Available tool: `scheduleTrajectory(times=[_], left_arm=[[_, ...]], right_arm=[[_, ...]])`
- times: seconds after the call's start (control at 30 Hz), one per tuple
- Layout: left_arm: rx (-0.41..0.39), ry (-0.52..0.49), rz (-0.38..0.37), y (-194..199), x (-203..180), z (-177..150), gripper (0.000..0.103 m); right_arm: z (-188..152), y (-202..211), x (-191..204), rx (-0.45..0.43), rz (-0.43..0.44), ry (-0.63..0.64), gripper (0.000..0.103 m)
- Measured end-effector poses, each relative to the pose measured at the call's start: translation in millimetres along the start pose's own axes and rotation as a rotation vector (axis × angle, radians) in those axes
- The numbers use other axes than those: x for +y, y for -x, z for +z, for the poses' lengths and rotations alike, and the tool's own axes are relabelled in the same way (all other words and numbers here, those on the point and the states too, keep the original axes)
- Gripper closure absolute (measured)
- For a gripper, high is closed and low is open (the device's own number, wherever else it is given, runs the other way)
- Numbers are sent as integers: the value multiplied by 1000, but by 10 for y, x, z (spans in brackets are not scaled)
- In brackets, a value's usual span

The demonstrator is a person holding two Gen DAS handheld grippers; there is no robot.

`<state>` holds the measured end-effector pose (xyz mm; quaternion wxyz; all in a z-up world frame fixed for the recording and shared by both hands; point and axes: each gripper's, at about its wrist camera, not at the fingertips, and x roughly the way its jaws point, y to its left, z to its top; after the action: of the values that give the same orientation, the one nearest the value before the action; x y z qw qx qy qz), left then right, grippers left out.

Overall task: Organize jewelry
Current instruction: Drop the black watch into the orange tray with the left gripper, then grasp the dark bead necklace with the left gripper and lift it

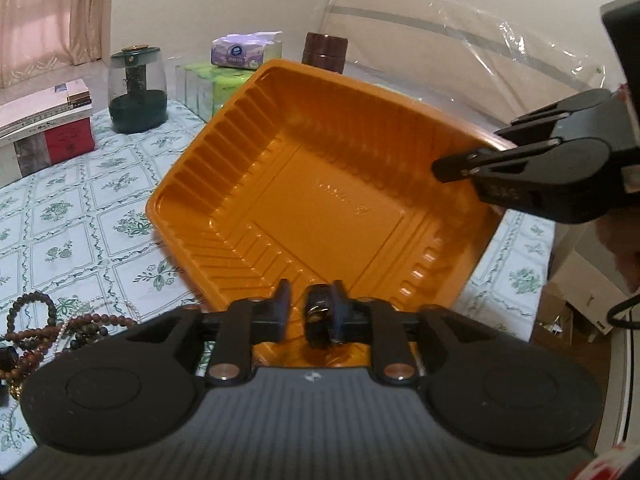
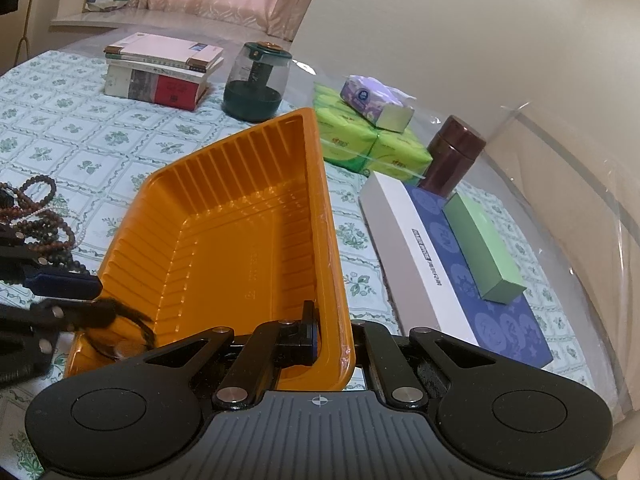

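Note:
An orange plastic tray (image 1: 304, 200) is tipped up off the floral tablecloth. My right gripper (image 2: 334, 336) is shut on its rim, one finger inside the wall and the other hidden behind it. In the left wrist view the right gripper (image 1: 472, 152) grips the tray's far right edge. My left gripper (image 1: 312, 292) hovers over the tray's near corner with its jaws parted. A dark band-like piece (image 1: 318, 312) rests against its right finger, clear of the left one. In the right wrist view the left gripper (image 2: 86, 298) shows that dark piece (image 2: 120, 316) blurred, dangling into the tray. A pile of bead strands (image 1: 40, 320) lies left of the tray.
At the back stand stacked books (image 2: 160, 76), a dark green jar (image 2: 256, 84), green and purple tissue packs (image 2: 372, 140) and a brown canister (image 2: 452, 156). A blue and white flat box (image 2: 448, 264) with a green box (image 2: 484, 248) on it lies right of the tray.

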<state>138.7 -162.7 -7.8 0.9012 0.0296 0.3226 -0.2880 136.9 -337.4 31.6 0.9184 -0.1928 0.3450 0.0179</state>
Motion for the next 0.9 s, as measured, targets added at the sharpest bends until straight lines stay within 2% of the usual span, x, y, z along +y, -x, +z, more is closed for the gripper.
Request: scheduleTrajectory(times=[0.03,0.2,0.43,0.63,0.73,0.9], left_arm=[[-8,2,7,34,3,-9,70],[-34,48,71,308,218,-125,68],[6,73,306,657,680,-606,67],[47,115,411,777,983,-913,67],[49,76,426,747,1012,-962,67],[90,-122,427,508,870,-902,67]], right_arm=[[-2,-2,0,1,-1,0,99],[-21,0,-3,2,0,-4,99],[-57,12,7,3,-4,-10,99],[-84,5,-6,9,-7,-14,99],[-93,4,-3,11,-12,-13,99],[-86,2,0,14,-13,-11,99]])
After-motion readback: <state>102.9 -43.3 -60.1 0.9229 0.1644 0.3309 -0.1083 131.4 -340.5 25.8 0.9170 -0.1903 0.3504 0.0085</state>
